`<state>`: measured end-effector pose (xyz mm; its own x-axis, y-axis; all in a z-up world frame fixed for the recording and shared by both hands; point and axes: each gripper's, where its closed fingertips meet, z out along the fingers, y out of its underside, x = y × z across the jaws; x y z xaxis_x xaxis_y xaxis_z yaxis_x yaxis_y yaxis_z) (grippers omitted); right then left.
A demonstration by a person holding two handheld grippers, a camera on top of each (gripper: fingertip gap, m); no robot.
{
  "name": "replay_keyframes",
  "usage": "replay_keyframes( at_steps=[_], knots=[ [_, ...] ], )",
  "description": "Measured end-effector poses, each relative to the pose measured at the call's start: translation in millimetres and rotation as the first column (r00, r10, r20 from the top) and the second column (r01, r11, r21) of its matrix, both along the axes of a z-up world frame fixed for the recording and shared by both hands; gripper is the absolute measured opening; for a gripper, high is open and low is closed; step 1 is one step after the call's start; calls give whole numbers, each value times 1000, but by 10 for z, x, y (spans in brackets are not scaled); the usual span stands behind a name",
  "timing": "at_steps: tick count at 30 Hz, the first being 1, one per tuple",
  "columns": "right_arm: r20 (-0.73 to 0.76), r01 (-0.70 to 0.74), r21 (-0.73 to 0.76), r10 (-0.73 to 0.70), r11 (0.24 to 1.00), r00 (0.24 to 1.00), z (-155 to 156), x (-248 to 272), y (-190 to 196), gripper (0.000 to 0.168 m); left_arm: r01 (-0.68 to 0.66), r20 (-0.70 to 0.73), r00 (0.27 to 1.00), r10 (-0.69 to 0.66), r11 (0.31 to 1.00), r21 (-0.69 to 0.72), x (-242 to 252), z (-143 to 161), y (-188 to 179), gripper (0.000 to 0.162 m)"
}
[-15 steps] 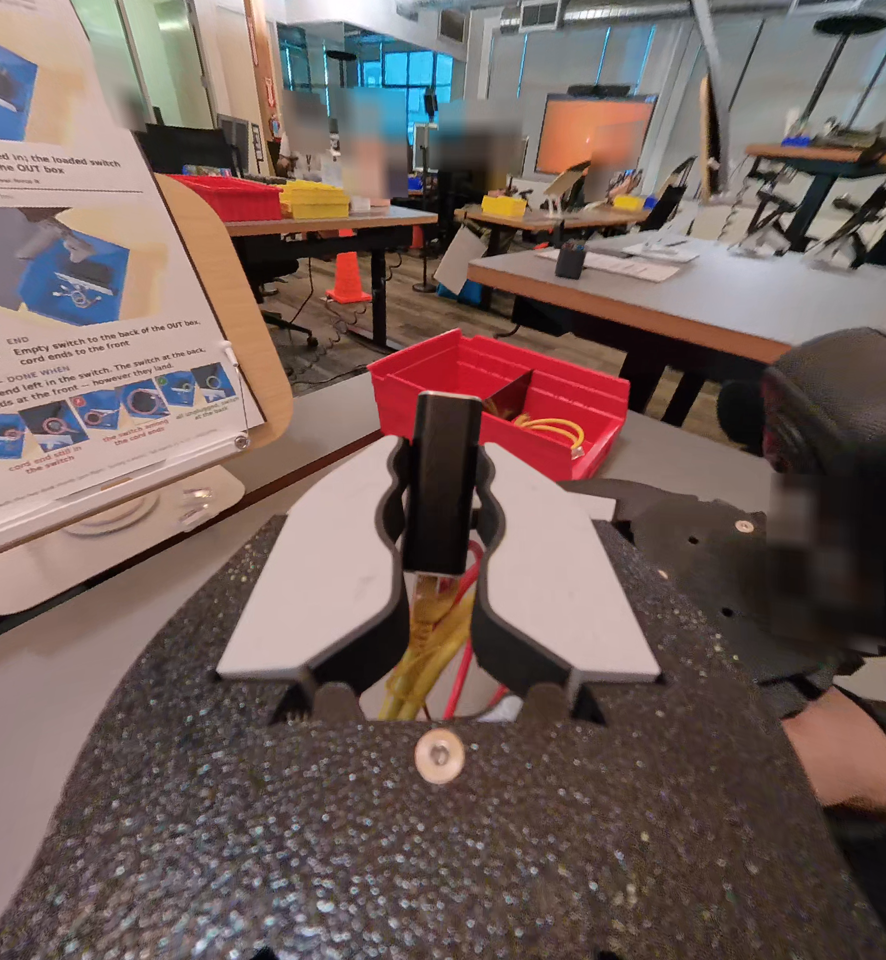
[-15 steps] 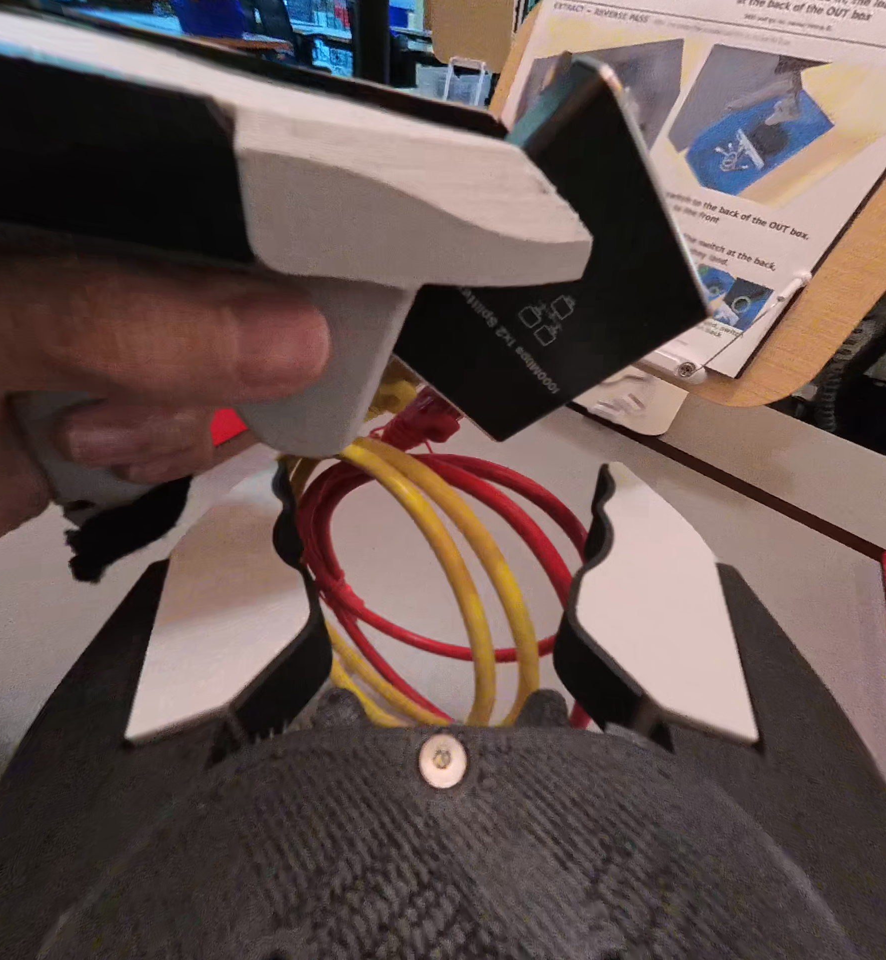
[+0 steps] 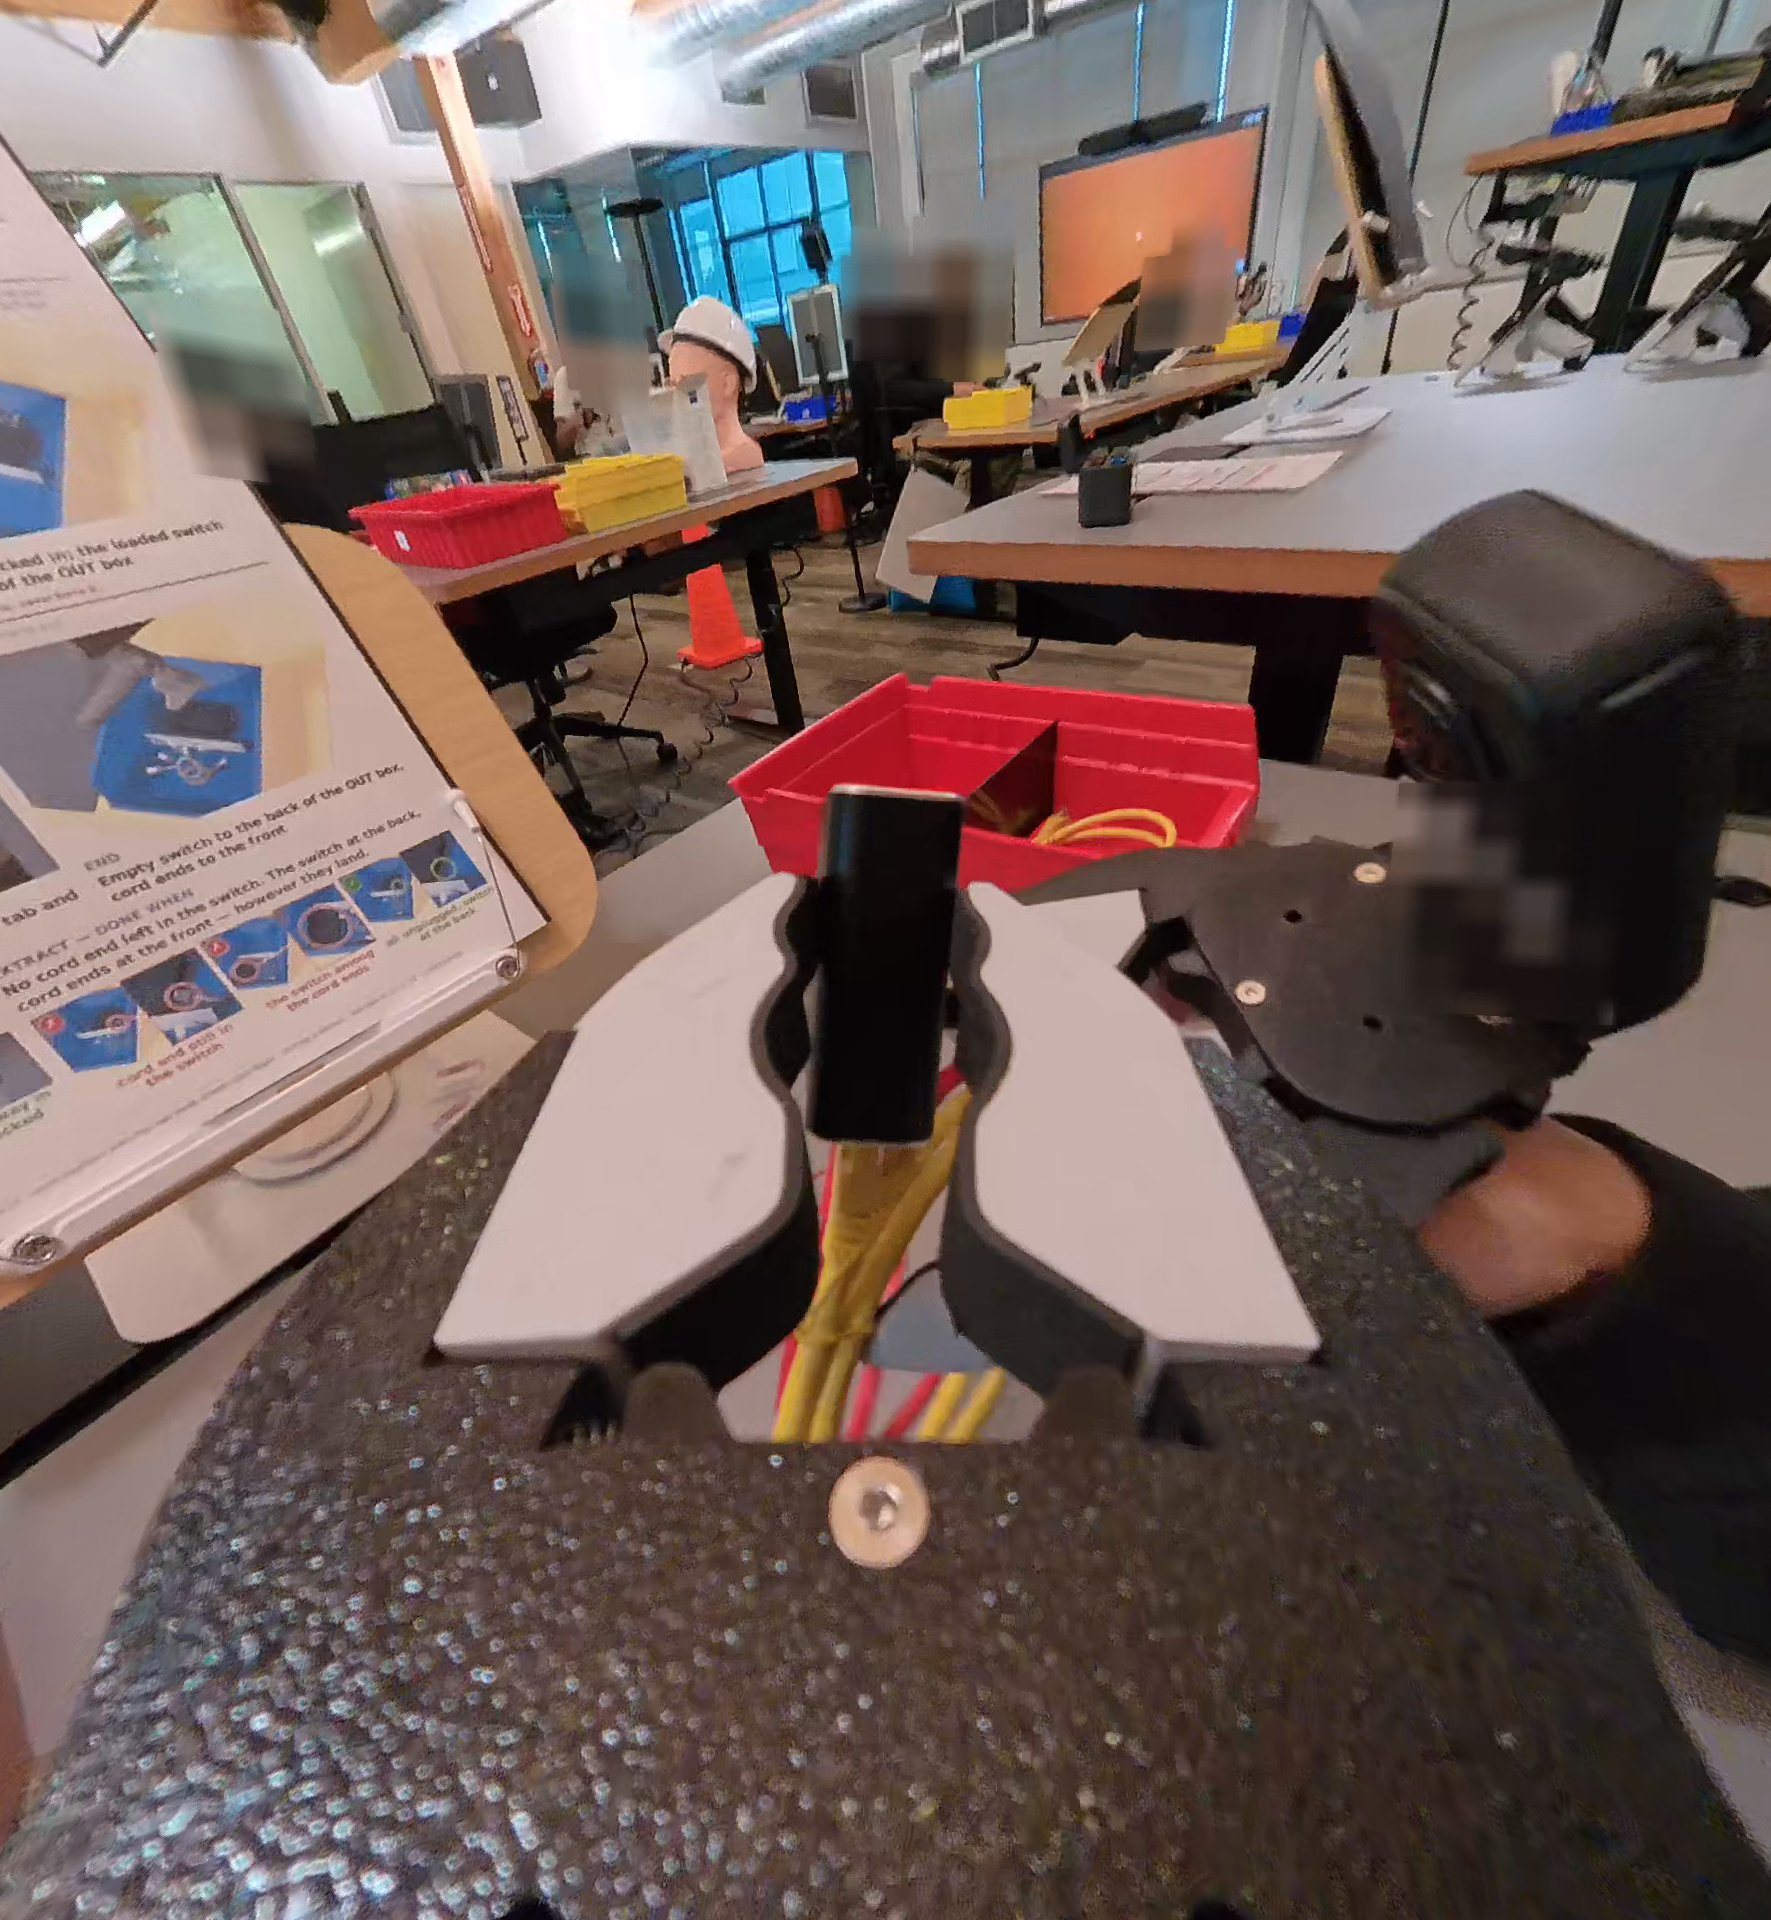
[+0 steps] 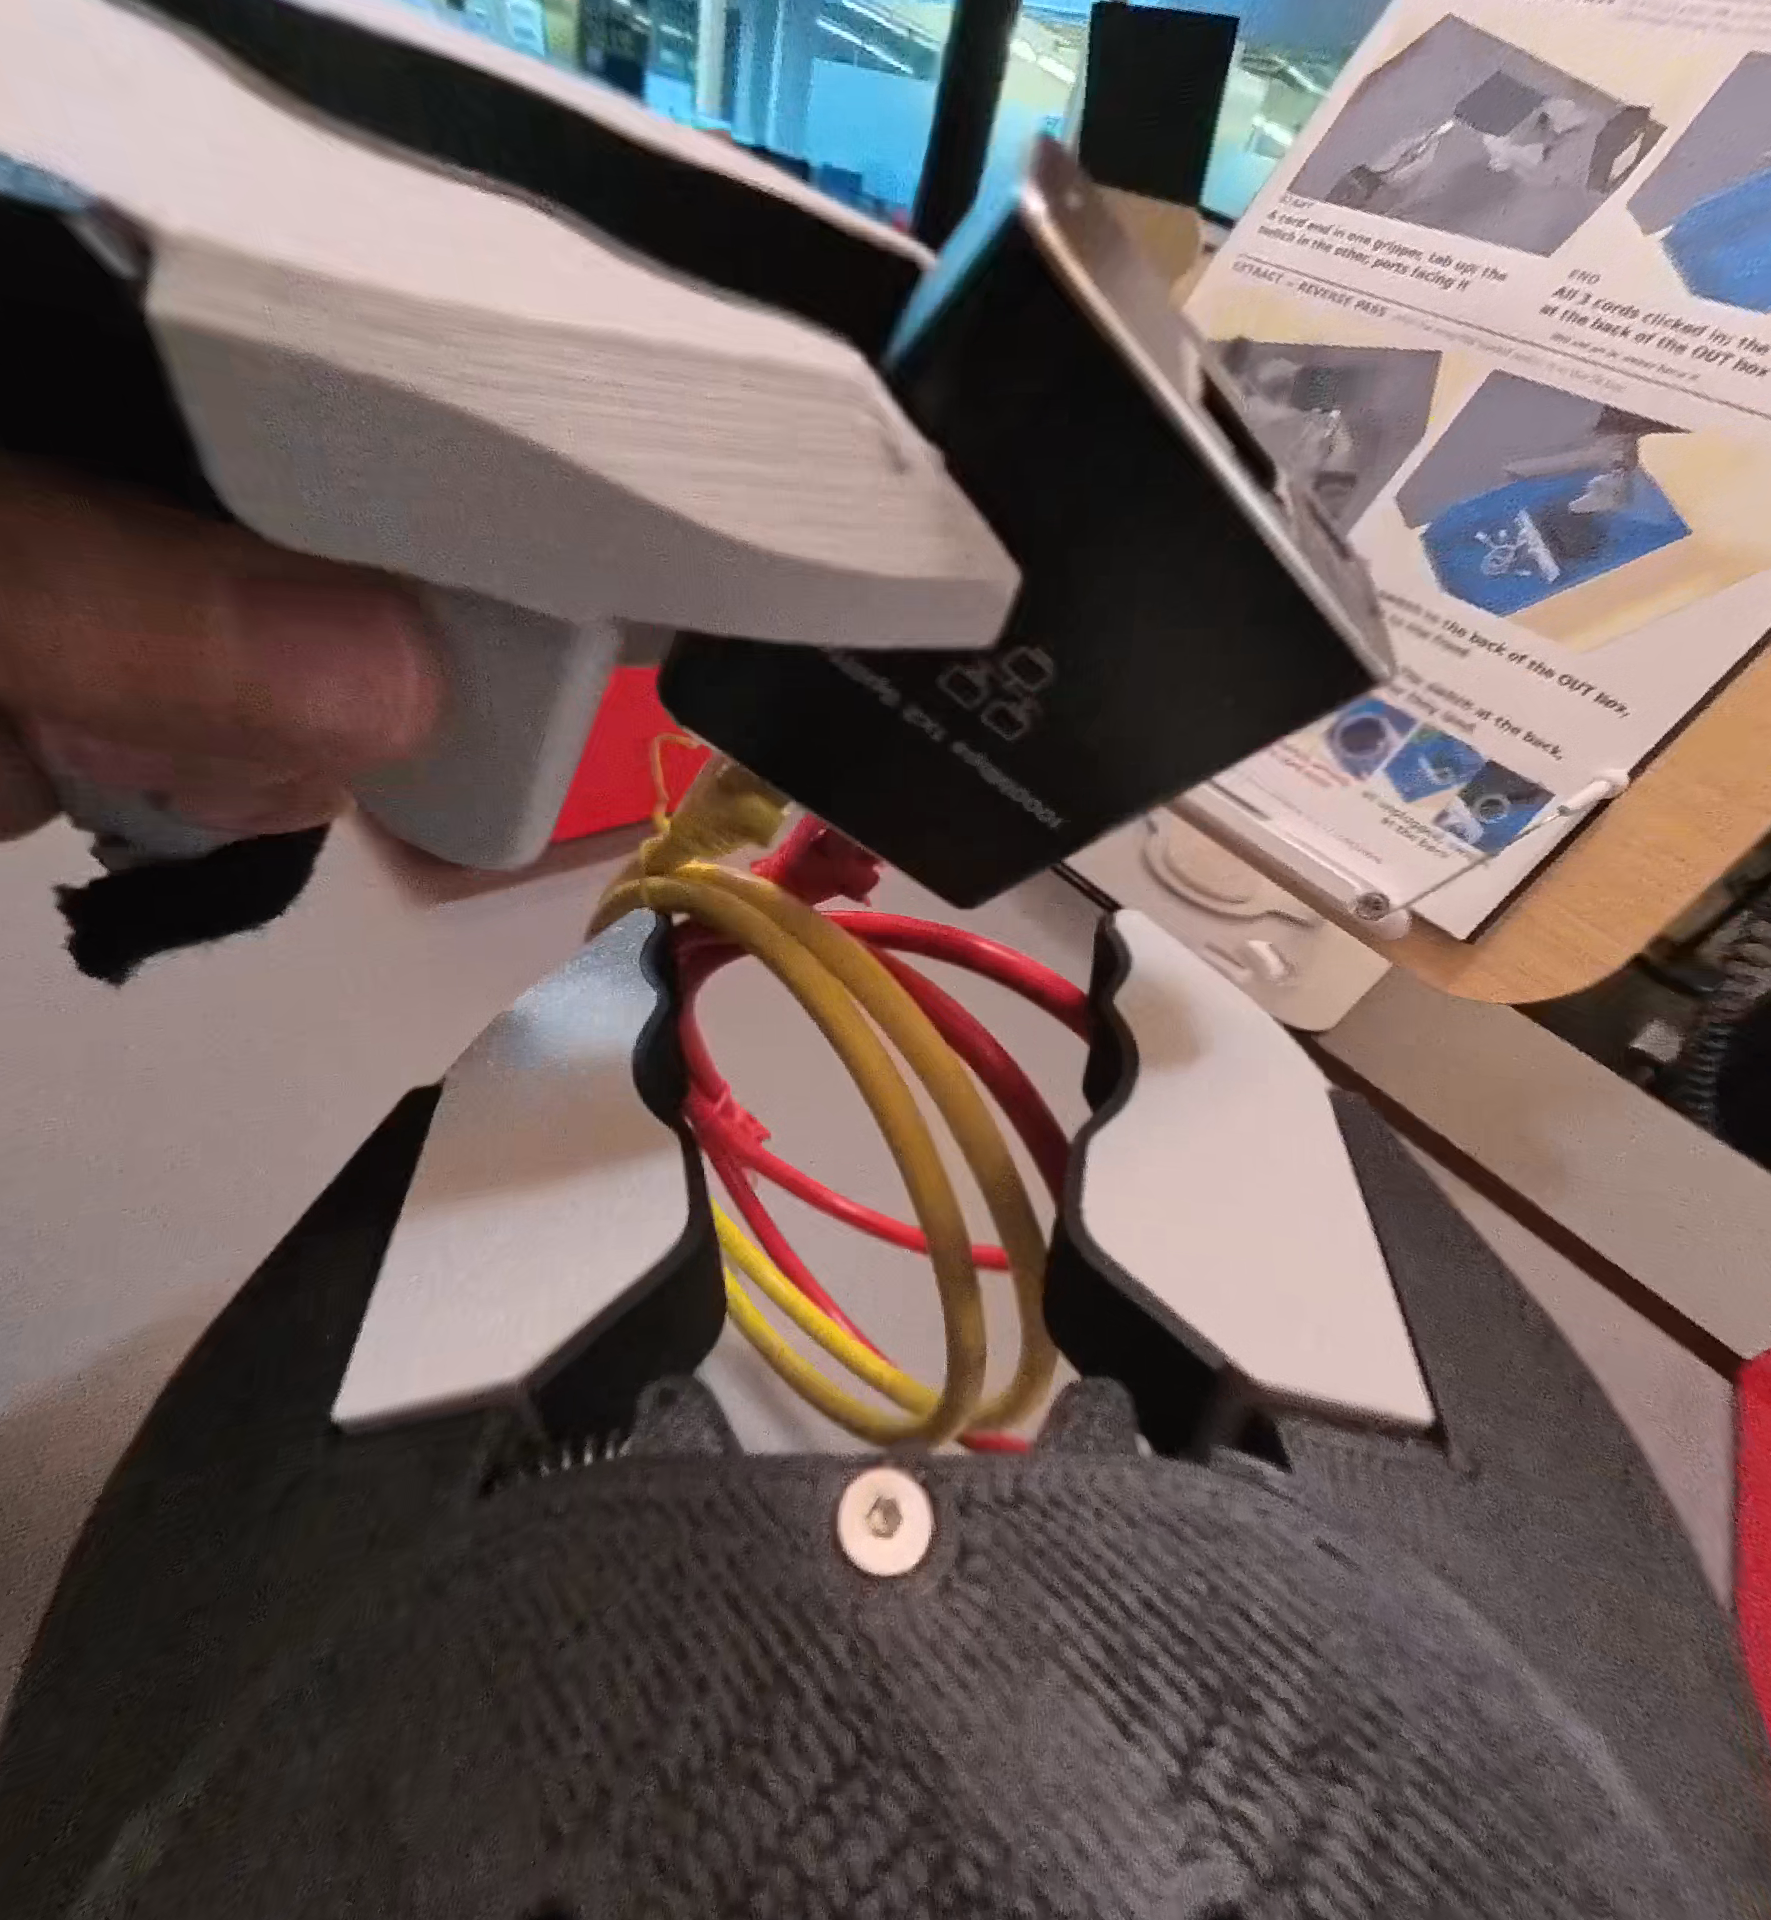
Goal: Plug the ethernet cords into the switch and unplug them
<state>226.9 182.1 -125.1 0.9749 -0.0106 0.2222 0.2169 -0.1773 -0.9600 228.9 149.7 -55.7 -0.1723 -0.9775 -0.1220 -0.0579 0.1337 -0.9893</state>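
Note:
My left gripper (image 3: 881, 914) is shut on the black switch (image 3: 881, 977) and holds it upright above the grey table. Yellow cords (image 3: 850, 1278) and a red cord hang from its lower end. In the right wrist view the switch (image 4: 1068, 623) sits at the top in the left gripper's white fingers (image 4: 600, 468). A yellow plug (image 4: 730, 805) and a red plug (image 4: 829, 862) sit in its lower edge. Loops of yellow cord (image 4: 922, 1143) and red cord (image 4: 964, 940) hang between the fingers of my right gripper (image 4: 881, 997), which is open. Its left finger touches the red cord.
A red bin (image 3: 1120, 748) with a yellow cord (image 3: 1109, 828) stands just beyond the switch. An instruction sheet on a wooden stand (image 3: 185, 831) is to the left and shows in the right wrist view (image 4: 1587, 520). The right gripper's body (image 3: 1380, 987) is at the right. One gripper's finger ends stand about 8 cm off the other's.
The right gripper's fingers have drawn closer together around the cord loops. The switch sits higher and more to the right in the right wrist view. The left gripper still holds it.

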Motion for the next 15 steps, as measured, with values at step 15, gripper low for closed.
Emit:
replay_keyframes(
  at_steps=[15],
  knots=[
    [187, -50, -63, 61, 997, 980, 40, -77, -70, 40, 33, 16, 999, -34, 998, 55, -21, 105, -137, 24]
  ],
)
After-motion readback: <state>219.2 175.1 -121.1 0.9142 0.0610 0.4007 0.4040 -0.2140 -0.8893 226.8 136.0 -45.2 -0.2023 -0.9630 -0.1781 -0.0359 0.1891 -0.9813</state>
